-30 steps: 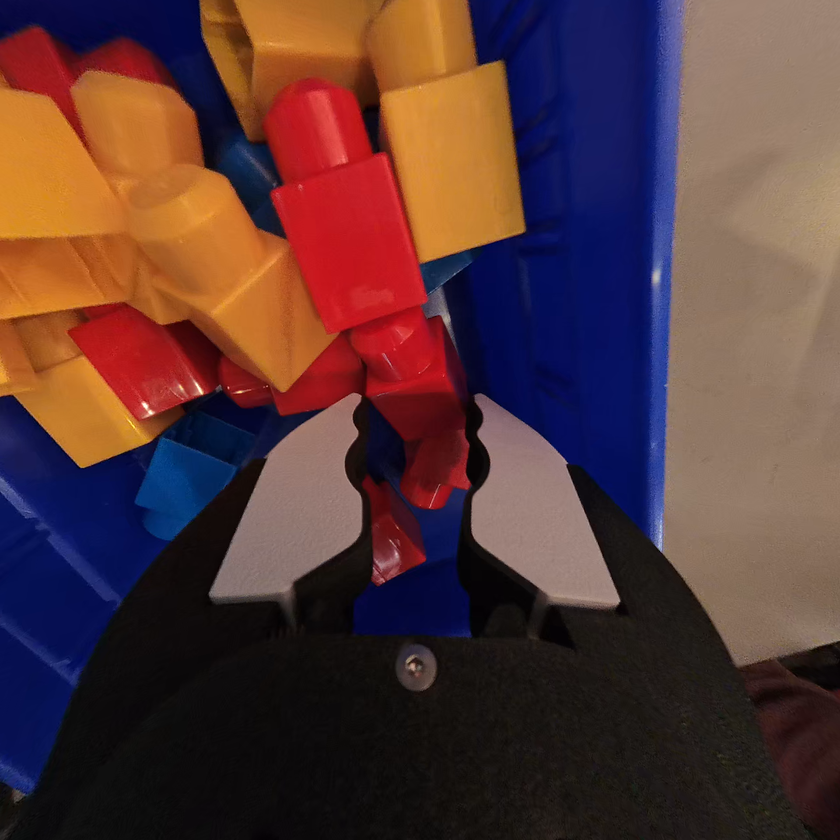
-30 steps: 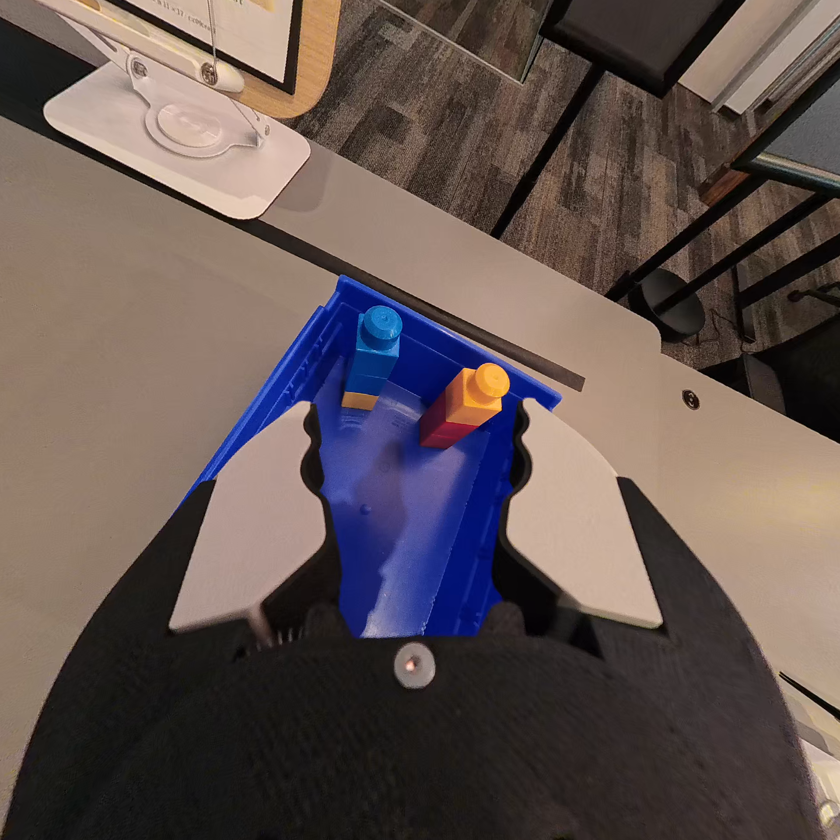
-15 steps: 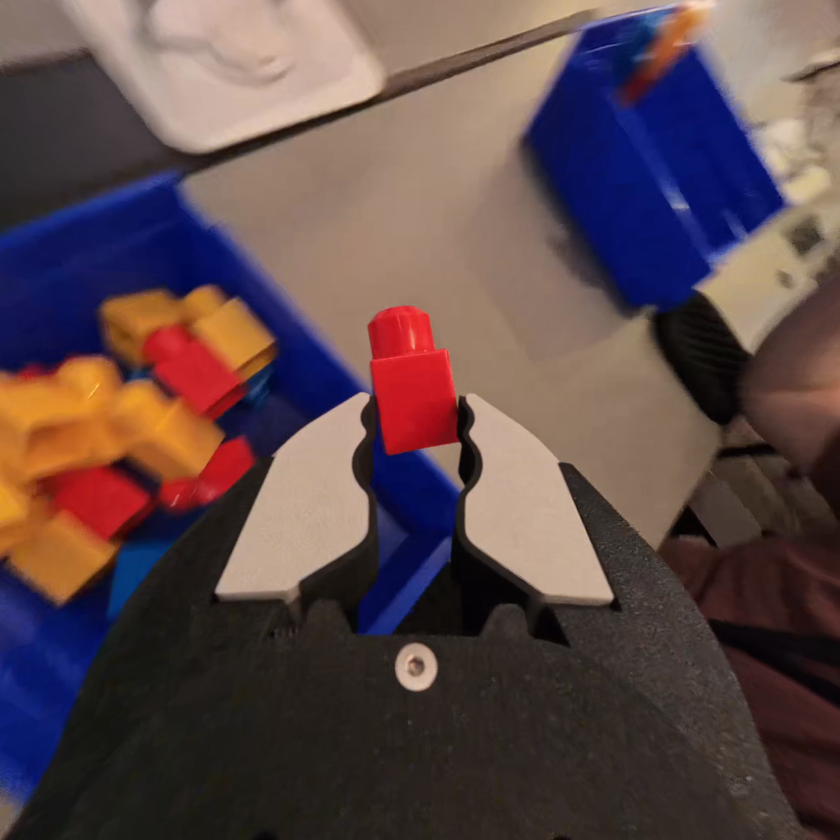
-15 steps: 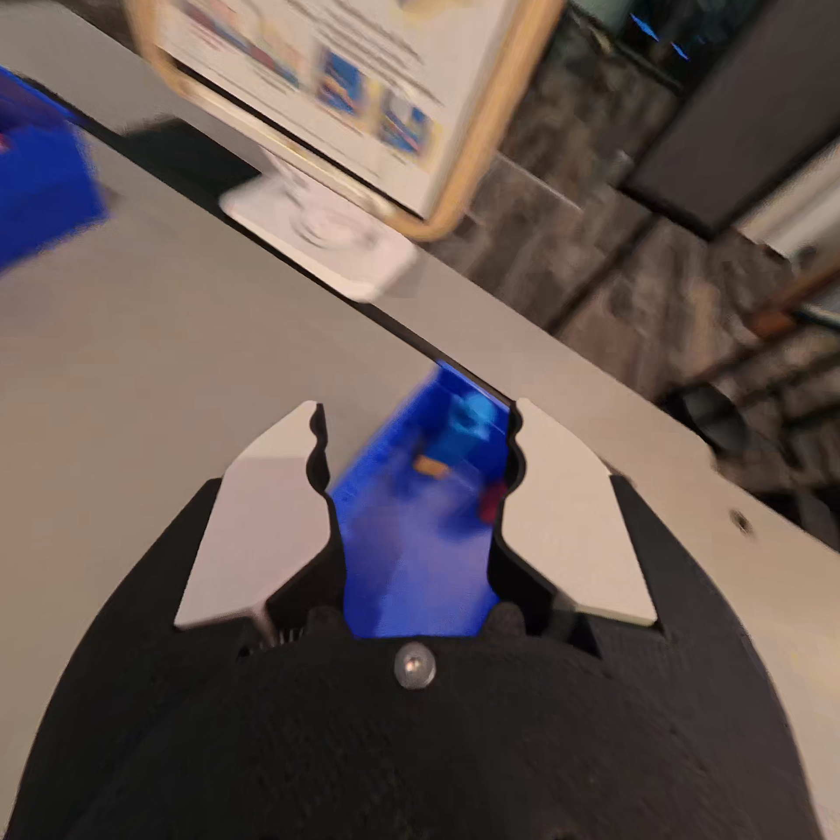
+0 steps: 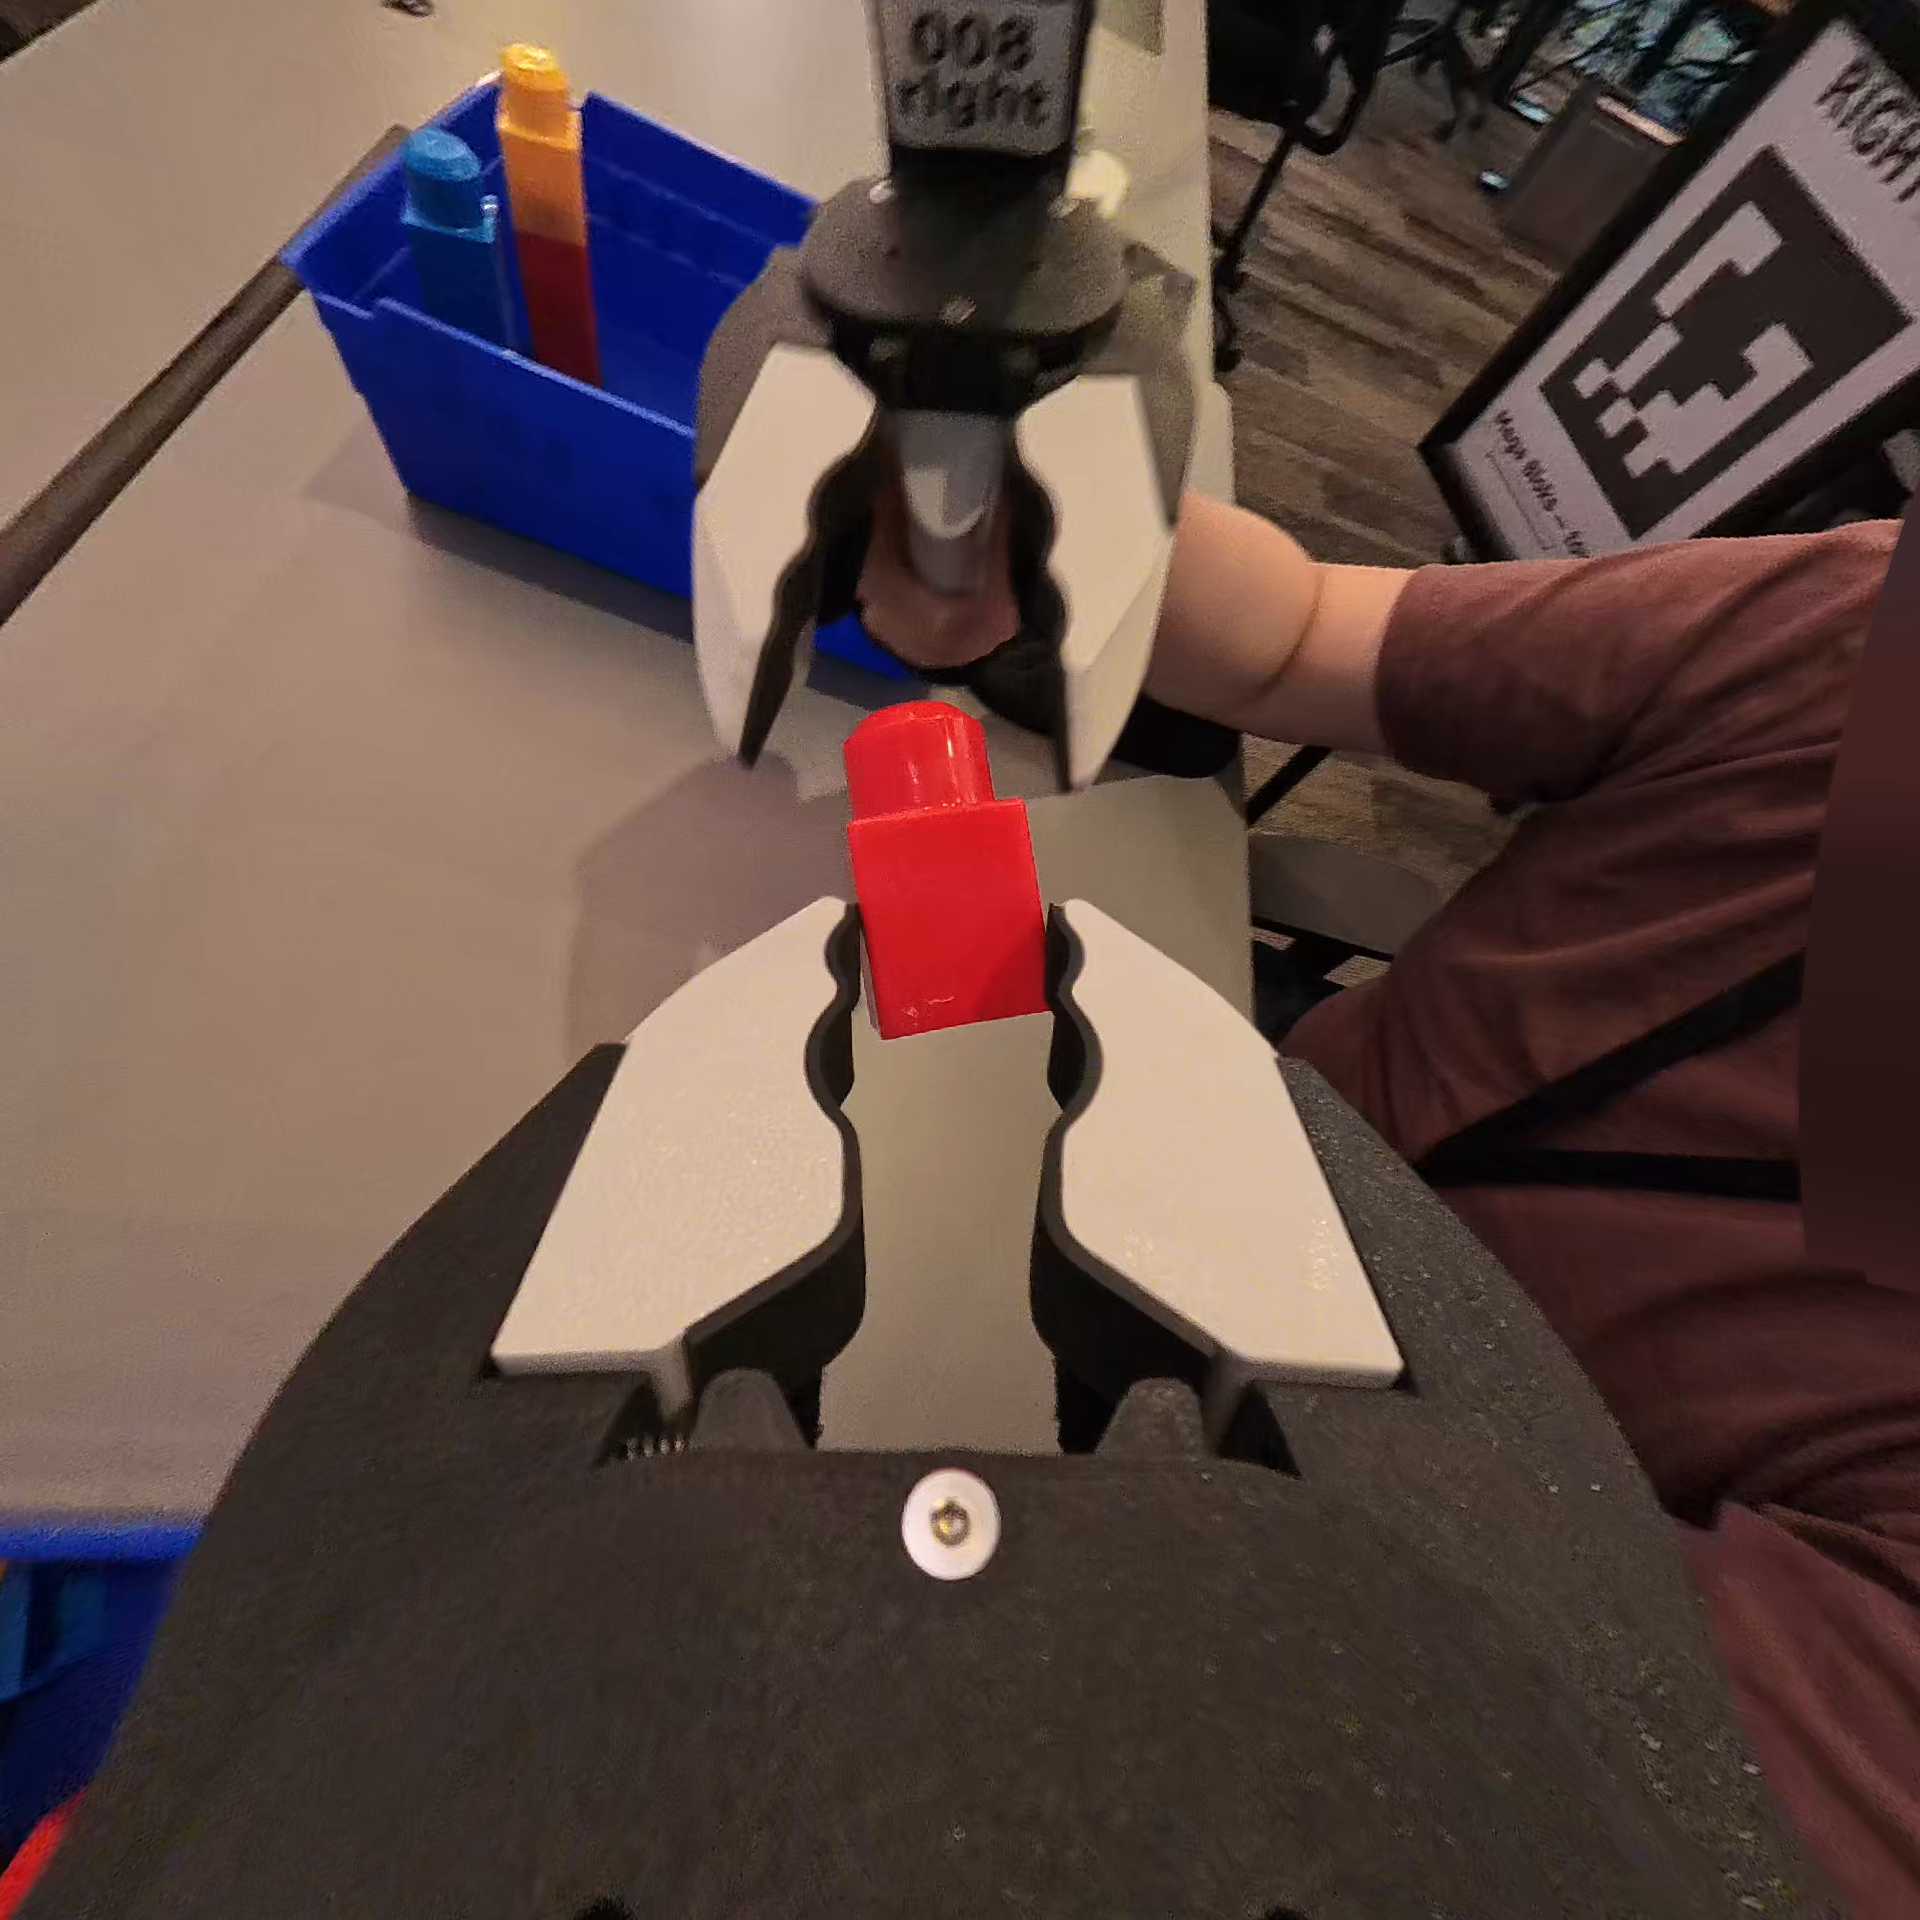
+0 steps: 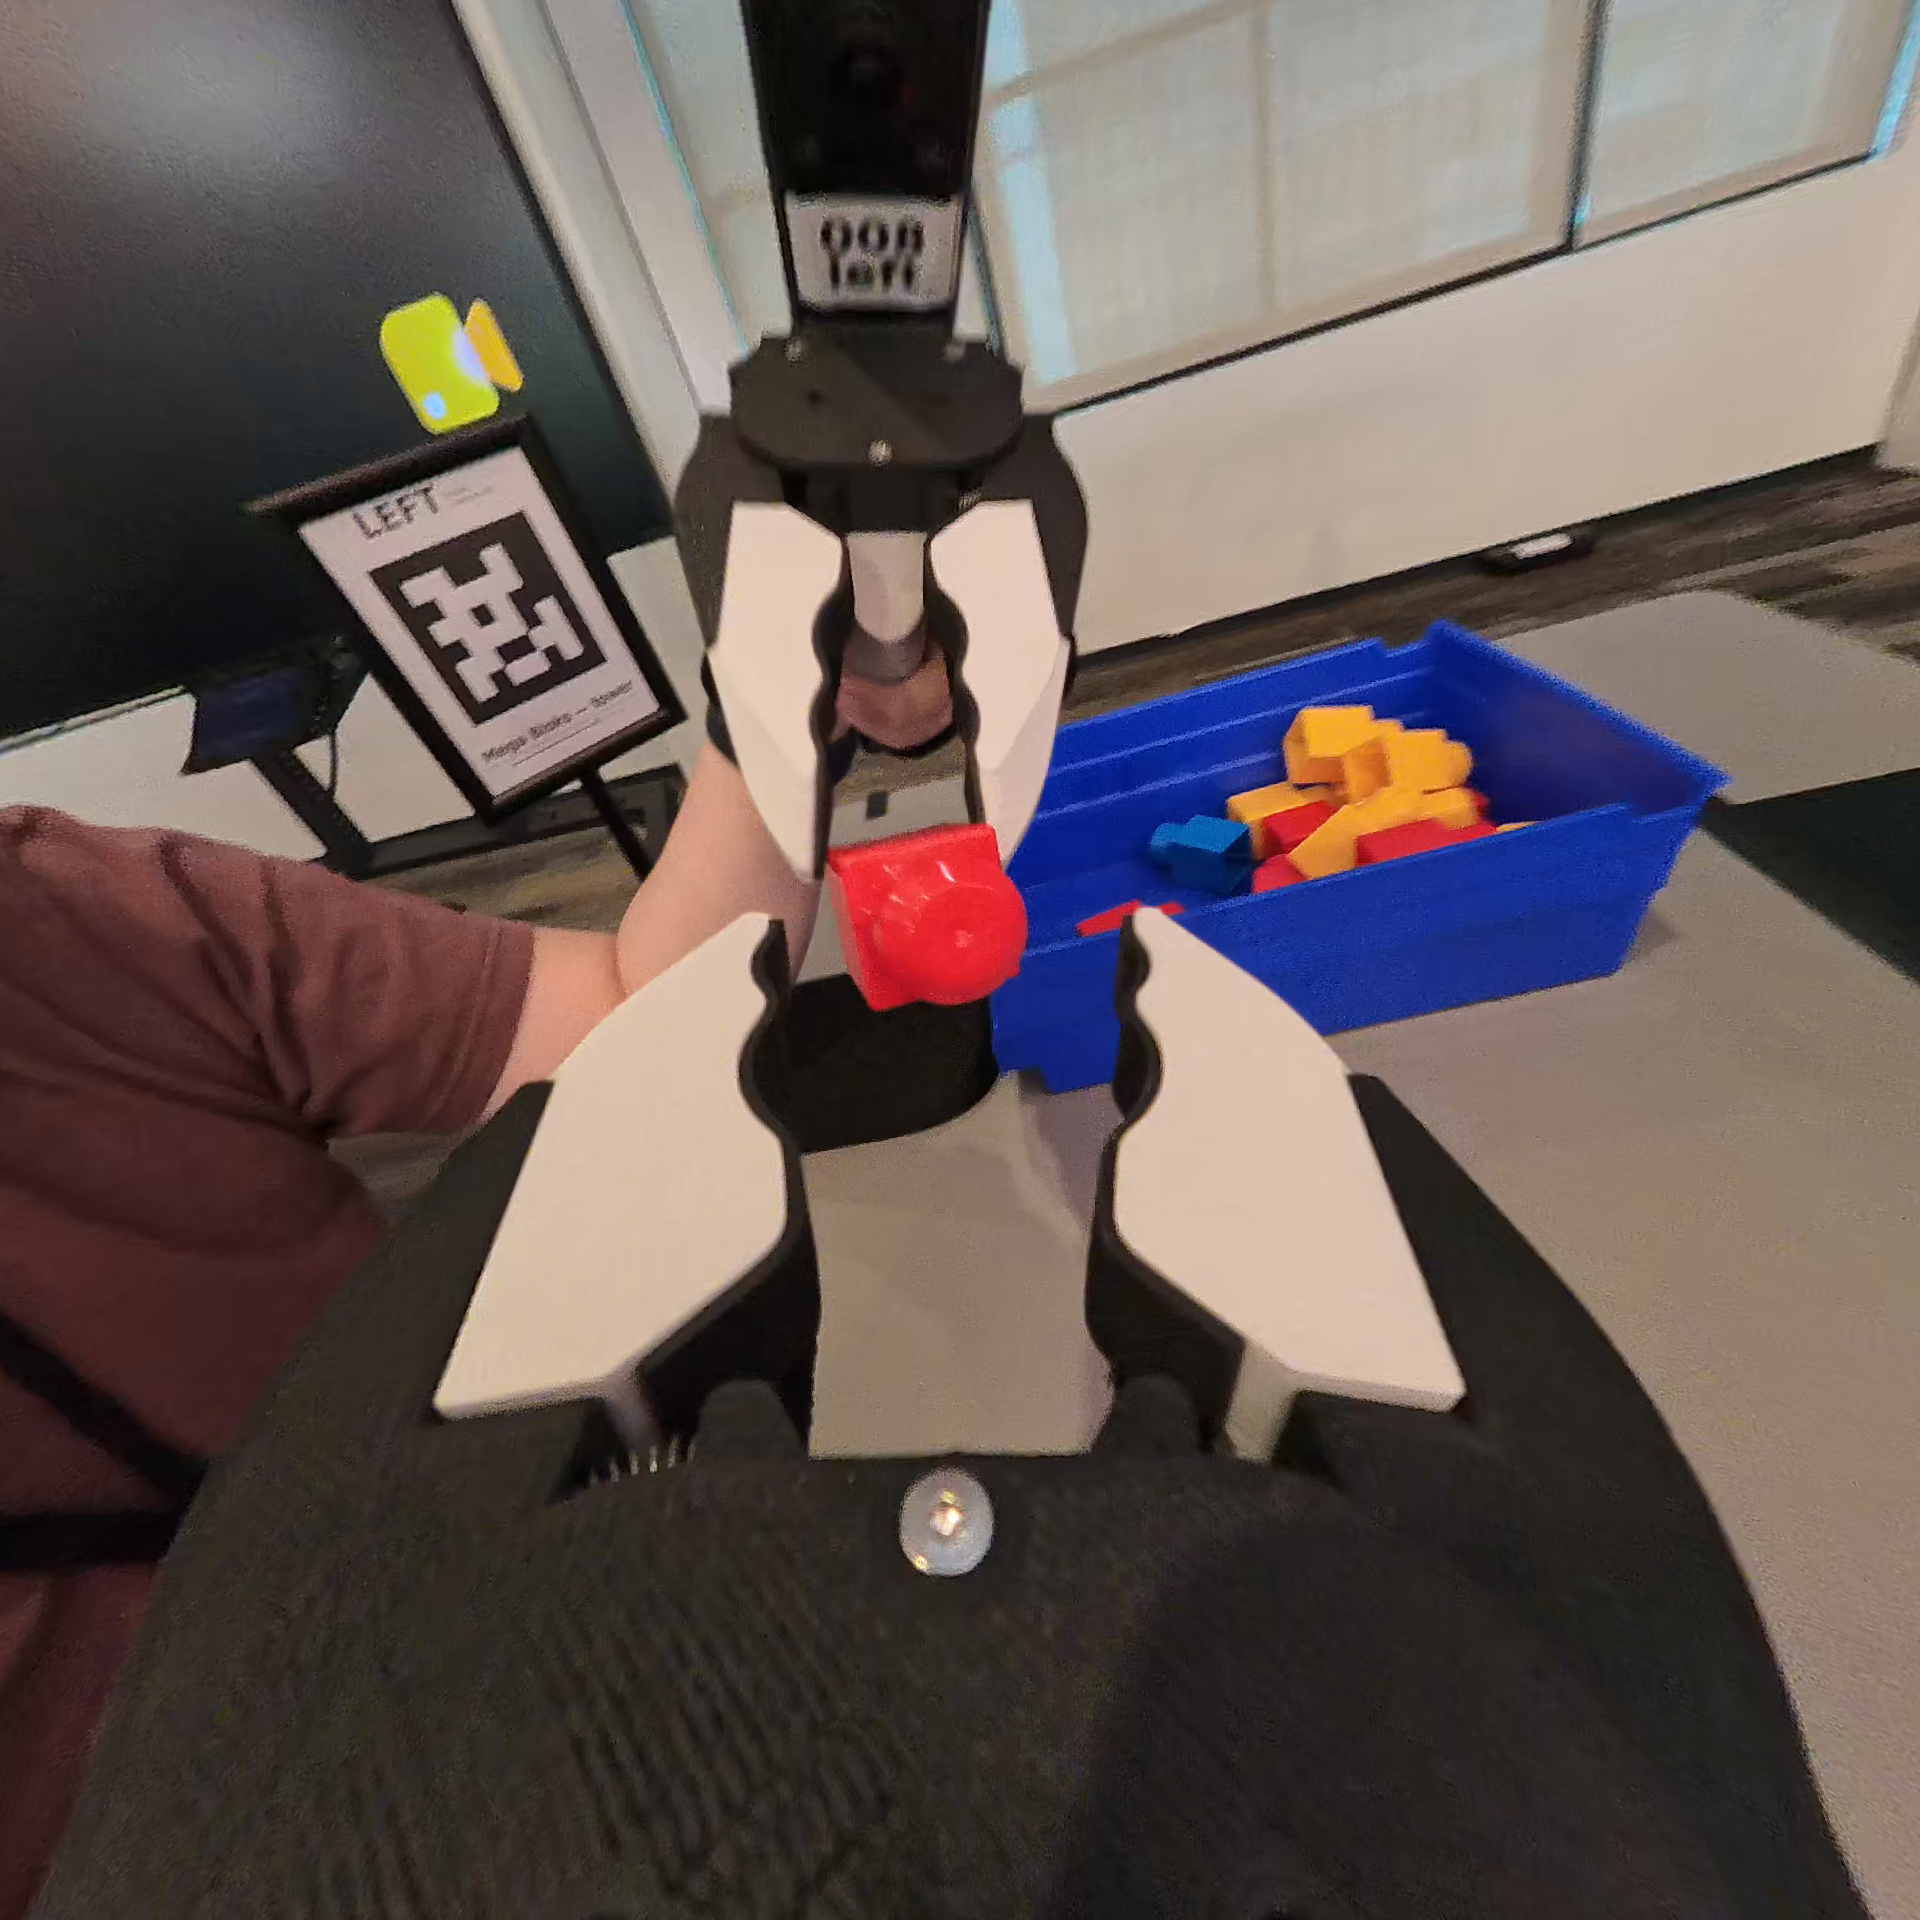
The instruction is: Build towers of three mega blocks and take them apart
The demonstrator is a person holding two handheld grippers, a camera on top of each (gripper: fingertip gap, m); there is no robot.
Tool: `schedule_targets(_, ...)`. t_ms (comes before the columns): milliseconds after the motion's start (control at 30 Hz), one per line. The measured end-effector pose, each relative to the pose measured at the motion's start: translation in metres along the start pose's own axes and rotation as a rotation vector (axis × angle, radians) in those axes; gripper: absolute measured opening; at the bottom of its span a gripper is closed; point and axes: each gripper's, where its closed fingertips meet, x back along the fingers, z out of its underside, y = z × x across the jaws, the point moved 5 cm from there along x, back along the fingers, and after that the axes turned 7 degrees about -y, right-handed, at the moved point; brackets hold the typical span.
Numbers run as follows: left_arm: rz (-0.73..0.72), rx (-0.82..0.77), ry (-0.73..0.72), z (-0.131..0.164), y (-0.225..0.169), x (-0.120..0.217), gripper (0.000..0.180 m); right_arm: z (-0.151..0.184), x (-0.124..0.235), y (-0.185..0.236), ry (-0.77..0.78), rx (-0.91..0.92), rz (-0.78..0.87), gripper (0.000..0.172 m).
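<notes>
The left tongs (image 5: pixel 951 961) are clamped on a red block (image 5: pixel 945 914), both pads pressed against its square sides, with the round stud pointing away from them. The block hangs in the air above the grey worktop (image 5: pixel 312 831), near its front edge.

Facing it from the other side, the right tongs (image 6: pixel 945 971) stand apart with nothing between the pads. Their tips (image 5: pixel 1086 727) sit either side of the block's stud, close to it but not touching.

A person's forearm (image 5: pixel 1247 623) and maroon sleeve (image 5: pixel 1558 675) reach in behind the right tongs.

Farther back on the worktop, on the right side, a small blue bin (image 5: pixel 520 436) holds two upright towers: a blue one (image 5: pixel 452 239) and, just beside it, one with orange over red (image 5: pixel 545 208). On the left side a larger blue bin (image 6: pixel 1403 935) holds a loose heap of yellow, red and blue blocks (image 6: pixel 1361 800).

Beyond the worktop, a framed sign with a black-and-white marker (image 6: pixel 488 623) stands on the floor at each side.
</notes>
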Motion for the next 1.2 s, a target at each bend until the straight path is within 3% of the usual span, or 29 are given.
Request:
schedule_targets(33, 0.030, 0.000, -0.005, -0.001, -0.003, -0.001, 0.034, 0.004, -0.003, 0.001, 0.012, 0.000, -0.020, 0.058)
schedule_targets(100, 0.021, -0.013, 0.000, 0.001, -0.001, -0.001, 0.033, 0.005, -0.006, 0.005, -0.010, -0.017, -0.082, 0.032)
schedule_targets(200, -0.038, -0.002, 0.024, 0.007, 0.006, 0.008, 0.035, 0.013, -0.006, -0.006, 0.043, -0.009, -0.005, 0.032)
schedule_targets(300, -0.316, 0.019, 0.062, 0.021, 0.034, 0.042, 0.043, 0.036, 0.002, -0.038, 0.275, 0.101, 0.280, 0.032)
schedule_targets(400, -0.544, 0.153, 0.161, 0.055, 0.056, 0.084, 0.055, 0.067, 0.020, -0.074, 0.573, 0.207, 0.583, 0.032)
schedule_targets(467, -0.670, 0.293, 0.232, 0.082, 0.067, 0.110, 0.056, 0.087, 0.027, -0.088, 0.713, 0.192, 0.677, 0.032)
schedule_targets(567, -0.807, 0.524, 0.315, 0.119, 0.084, 0.135, 0.052, 0.109, 0.030, -0.098, 0.805, 0.107, 0.702, 0.032)
schedule_targets(733, -0.761, 0.830, 0.446, 0.164, 0.100, 0.132, 0.057, 0.118, 0.035, -0.106, 0.843, 0.099, 0.746, 0.032)
schedule_targets(1100, -0.733, 0.851, 0.569, 0.177, 0.117, 0.106, 0.051, 0.125, 0.031, -0.109, 0.870, 0.113, 0.747, 0.033)
schedule_targets(1200, -0.786, 0.871, 0.559, 0.180, 0.115, 0.106, 0.054, 0.122, 0.029, -0.108, 0.866, 0.129, 0.747, 0.044)
